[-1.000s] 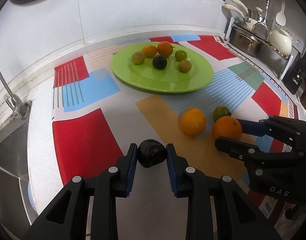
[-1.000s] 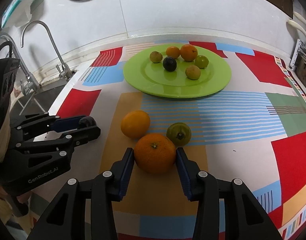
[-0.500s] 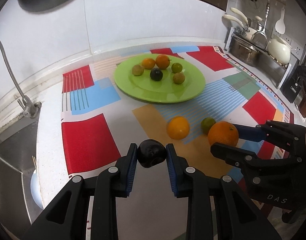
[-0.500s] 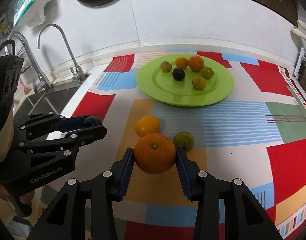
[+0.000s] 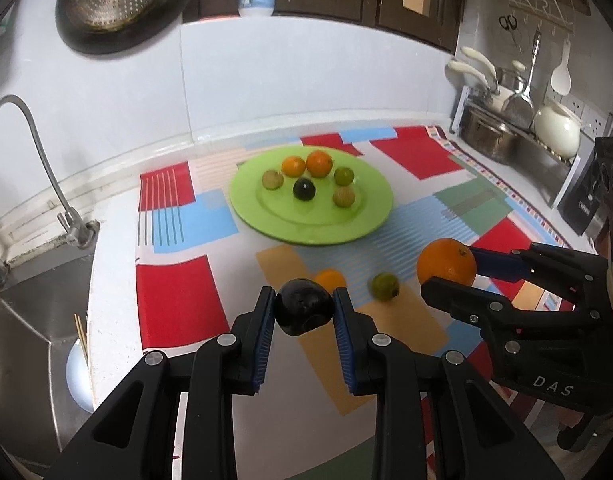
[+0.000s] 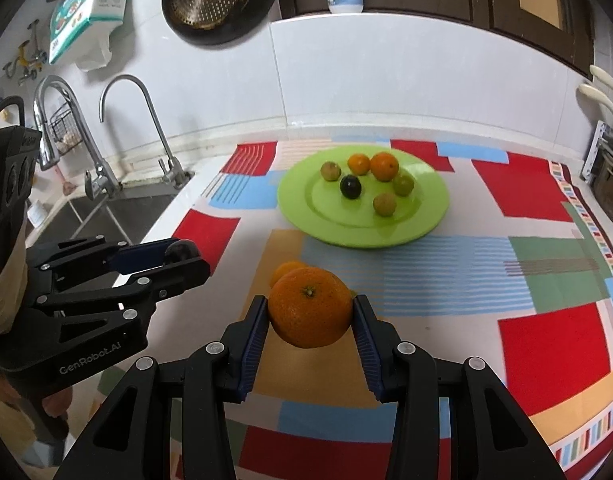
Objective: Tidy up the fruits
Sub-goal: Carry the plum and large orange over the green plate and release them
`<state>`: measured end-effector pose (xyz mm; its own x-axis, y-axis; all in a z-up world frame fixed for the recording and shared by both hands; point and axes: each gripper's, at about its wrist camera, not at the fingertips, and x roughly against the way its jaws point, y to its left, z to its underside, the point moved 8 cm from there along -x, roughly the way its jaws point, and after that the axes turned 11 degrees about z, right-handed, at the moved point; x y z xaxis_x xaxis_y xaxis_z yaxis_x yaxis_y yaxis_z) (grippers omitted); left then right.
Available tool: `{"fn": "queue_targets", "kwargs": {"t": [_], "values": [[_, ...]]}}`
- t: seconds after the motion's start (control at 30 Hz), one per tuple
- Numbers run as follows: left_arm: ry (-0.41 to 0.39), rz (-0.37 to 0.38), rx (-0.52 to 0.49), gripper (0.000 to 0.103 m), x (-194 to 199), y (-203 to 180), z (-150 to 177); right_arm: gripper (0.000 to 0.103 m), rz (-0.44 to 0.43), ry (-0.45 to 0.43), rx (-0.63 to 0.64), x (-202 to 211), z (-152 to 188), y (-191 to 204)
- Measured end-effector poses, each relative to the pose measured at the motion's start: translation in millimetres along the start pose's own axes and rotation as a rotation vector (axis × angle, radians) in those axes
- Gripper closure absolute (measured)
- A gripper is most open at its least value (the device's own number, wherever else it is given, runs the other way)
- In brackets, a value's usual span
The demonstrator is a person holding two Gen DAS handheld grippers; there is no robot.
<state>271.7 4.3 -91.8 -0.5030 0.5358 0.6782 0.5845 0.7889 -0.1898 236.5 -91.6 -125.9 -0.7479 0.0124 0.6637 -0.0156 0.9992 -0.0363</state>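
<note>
Dark plum [image 5: 304, 312] sitting clamped in left gripper [image 5: 304, 314]; large orange [image 6: 310, 307] clamped in right gripper [image 6: 310, 312], both hanging above the counter's near edge. Best carrying level to green plate [image 6: 422, 222], lowering onto bare near rim, releasing gently against rolling.

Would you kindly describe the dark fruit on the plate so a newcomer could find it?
Find the green plate on the patchwork mat. Six small fruits sit toward its far side; the dark plum is nearest the plate's centre and the only near-black one.
</note>
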Motion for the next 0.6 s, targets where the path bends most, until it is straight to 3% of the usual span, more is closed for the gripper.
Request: {"fn": "queue_targets", "kwargs": {"t": [0.6], "values": [[-0.091, -0.016, -0.02, 0.074, 5, -24, -45, 0.06, 0.012, -0.09, -0.02, 17, -37, -34]]}}
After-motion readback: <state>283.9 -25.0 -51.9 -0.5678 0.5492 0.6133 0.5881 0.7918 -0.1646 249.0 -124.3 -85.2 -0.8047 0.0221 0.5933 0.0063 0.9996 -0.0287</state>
